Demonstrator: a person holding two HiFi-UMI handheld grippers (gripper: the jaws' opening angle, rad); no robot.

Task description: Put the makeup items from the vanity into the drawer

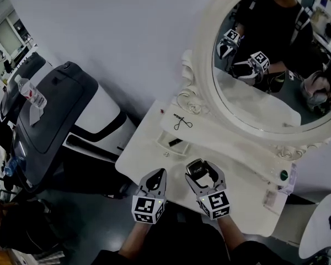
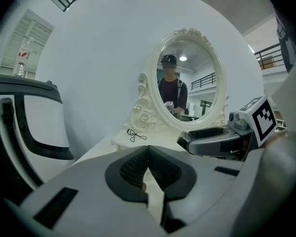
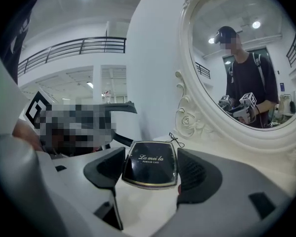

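One black powder compact sits clamped between the fingers of the right gripper, its printed lid facing up and roughly level. From the head view the powder compact is held over the front part of the white worktop, in front of the mirror; whether it touches the surface cannot be told.

The left gripper is just beside the right gripper, over the front edge of the worktop. In its own view the left gripper has its fingers pressed together with nothing between them. Both grippers point toward the mirror, and a marker cube sits at the rear of each.

Farther back, an eyelash curler lies flat on the worktop, near the carved rose at the foot of the mirror frame; it also shows in the left gripper view and the right gripper view. Between the curler and the grippers lies a small dark item, too small to identify. A green-topped item stands near the worktop's right end.

The oval mirror, in an ornate cream frame, reflects the person and both grippers. To the left of the worktop stands a dark bulky unit with a water bottle lying on top.
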